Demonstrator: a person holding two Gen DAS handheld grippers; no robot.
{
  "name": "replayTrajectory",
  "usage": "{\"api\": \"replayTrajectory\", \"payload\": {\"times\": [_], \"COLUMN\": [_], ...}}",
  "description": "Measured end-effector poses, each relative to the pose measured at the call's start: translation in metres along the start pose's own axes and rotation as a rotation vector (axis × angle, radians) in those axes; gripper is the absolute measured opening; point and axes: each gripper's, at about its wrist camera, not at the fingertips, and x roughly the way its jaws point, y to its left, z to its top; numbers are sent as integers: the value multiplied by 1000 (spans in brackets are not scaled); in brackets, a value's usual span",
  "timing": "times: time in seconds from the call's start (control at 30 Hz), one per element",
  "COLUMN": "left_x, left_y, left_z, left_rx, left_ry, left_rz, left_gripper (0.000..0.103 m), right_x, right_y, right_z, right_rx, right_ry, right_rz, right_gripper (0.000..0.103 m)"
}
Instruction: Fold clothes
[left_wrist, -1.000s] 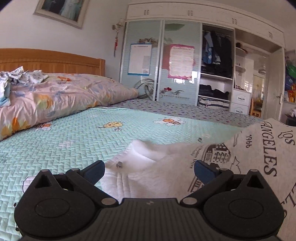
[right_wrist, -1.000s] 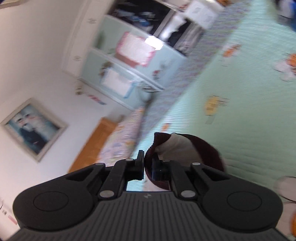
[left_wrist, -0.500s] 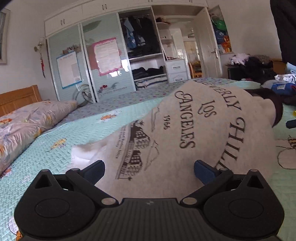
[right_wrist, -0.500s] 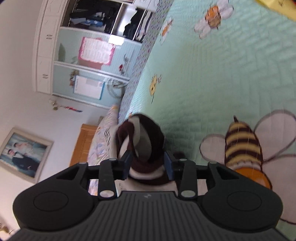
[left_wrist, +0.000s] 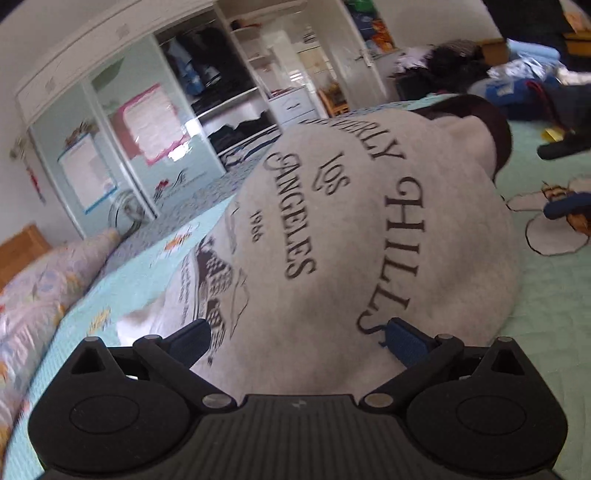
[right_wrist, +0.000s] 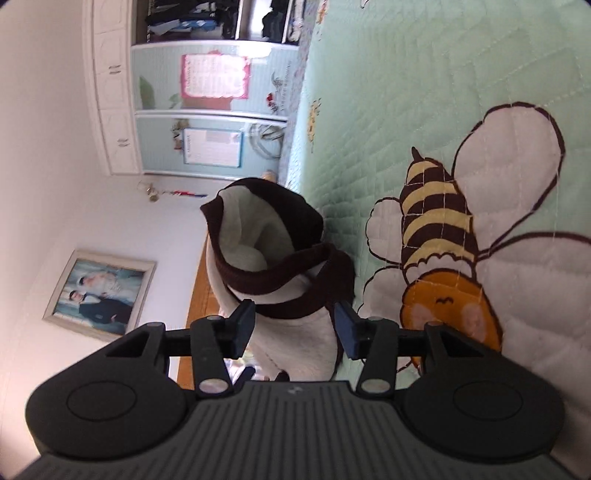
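The grey fleece sweatshirt (left_wrist: 369, 229) printed "BEVERLY HILLS LOS ANGELES 1966" is lying on the mint quilted bed (left_wrist: 546, 314). The left claw (left_wrist: 297, 334) is hovering spread over it; the right claw (right_wrist: 295, 325), pinching the dark-brown collar (right_wrist: 280, 291) a second ago, is now spread around it.

A home bedroom: a mint-green quilted bedspread with bee prints (right_wrist: 424, 92), a white built-in wardrobe with pale blue sliding doors (left_wrist: 122, 147), and a framed wall portrait (right_wrist: 99, 291).
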Motion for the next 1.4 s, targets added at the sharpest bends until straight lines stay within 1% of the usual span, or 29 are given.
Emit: {"api": "replayTrajectory", "payload": {"times": [0.2, 0.23, 0.27, 0.3, 0.33, 0.37, 0.4, 0.47, 0.57, 0.67, 0.73, 0.83, 0.93, 1.0, 1.07, 1.13, 1.23, 1.3, 1.33, 1.4], "left_x": [21, 24, 27, 31, 34, 35, 32, 27, 15, -2, -10, -19, -30, -40, -51, -61, -70, -70, -71, -71], "left_y": [9, 10, 12, 13, 15, 17, 19, 23, 27, 35, 43, 51, 54, 49, 39, 32, 16, 1, -6, -18], "left_z": [9, 11, 12, 14, 15, 17, 18, 22, 31, 48, 70, 108, 151, 179, 207, 234, 267, 284, 291, 303], "left_rx": [16, 19, 22, 24, 27, 26, 21, 10, -32, -104, -150, -170, -161, -131, -100, -95, -76, -46, -41, -29], "left_ry": [55, 64, 73, 83, 92, 96, 96, 86, 54, -4, -45, -91, -137, -167, -199, -223, -232, -231, -228, -229], "left_rz": [-109, -127, -145, -163, -181, -187, -182, -157, -111, -64, -32, 18, 33, 47, 61, 64, 73, 78, 72, 85], "left_gripper": [103, 100, 89, 82, 64, 53, 48, 34, 24, 22, 21, 19, 17, 14, 7, 5, 4, 4, 4, 4], "right_x": [-3, -4, -5, -7, -7, -8, -10, -14, -18, -21, -22, -24, -26, -28, -30, -31, -34, -35, -35, -37], "right_y": [-6, -6, -7, -7, -7, -7, -8, -11, -14, -13, -12, -13, -14, -14, -14, -14, -14, -13, -13, -13], "right_z": [4, 4, 5, 5, 6, 7, 6, 6, 7, 5, 5, 6, 7, 8, 9, 11, 14, 14, 14, 15], "right_rx": [-10, -12, -16, -20, -24, -28, -30, -34, -39, -56, -62, -56, -51, -52, -54, -53, -56, -59, -60, -59], "right_ry": [28, 32, 35, 38, 40, 43, 44, 47, 49, 53, 55, 61, 71, 78, 85, 90, 100, 103, 106, 111], "right_rz": [62, 70, 77, 84, 91, 98, 106, 123, 151, 163, 171, 198, 223, 233, 241, 249, 256, 260, 262, 266], "right_gripper": [50, 50, 50, 50, 50, 50, 50, 51, 53, 53, 53, 55, 58, 59, 60, 61, 62, 62, 62, 62]}}
